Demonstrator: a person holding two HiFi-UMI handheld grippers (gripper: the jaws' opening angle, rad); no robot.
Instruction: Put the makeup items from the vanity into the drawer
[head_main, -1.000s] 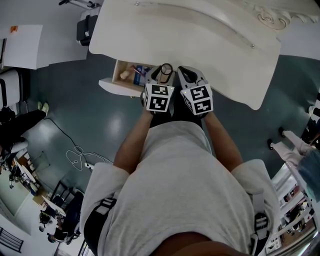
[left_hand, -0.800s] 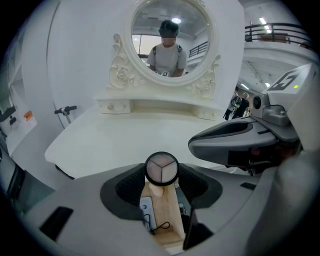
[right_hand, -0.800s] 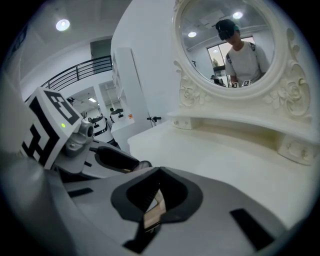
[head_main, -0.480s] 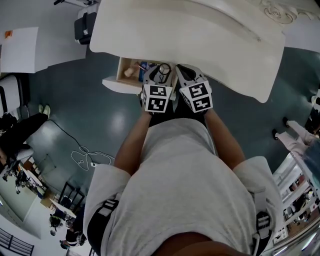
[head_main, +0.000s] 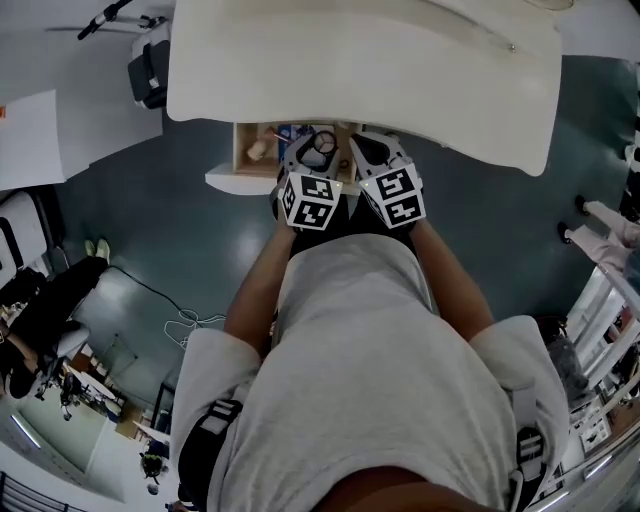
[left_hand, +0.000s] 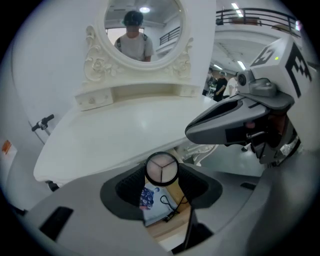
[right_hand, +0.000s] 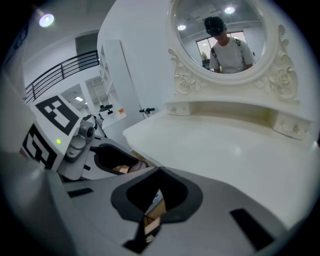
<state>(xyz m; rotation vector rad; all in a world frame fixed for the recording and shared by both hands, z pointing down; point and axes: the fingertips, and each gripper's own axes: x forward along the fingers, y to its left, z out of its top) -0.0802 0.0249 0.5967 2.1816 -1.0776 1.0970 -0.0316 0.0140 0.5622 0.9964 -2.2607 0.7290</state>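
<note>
Left gripper jaws clamp a round black-rimmed compact above the open wooden drawer, just beside the white counter's near edge. Right gripper jaws are closed and empty.

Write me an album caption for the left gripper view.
Fingers of the left gripper clamp a round makeup case over the open drawer, by the white vanity.

I've got the round compact, dark-rimmed with a pale three-part pan, face-up in my left gripper, above the open wooden drawer holding a blue printed packet.
</note>
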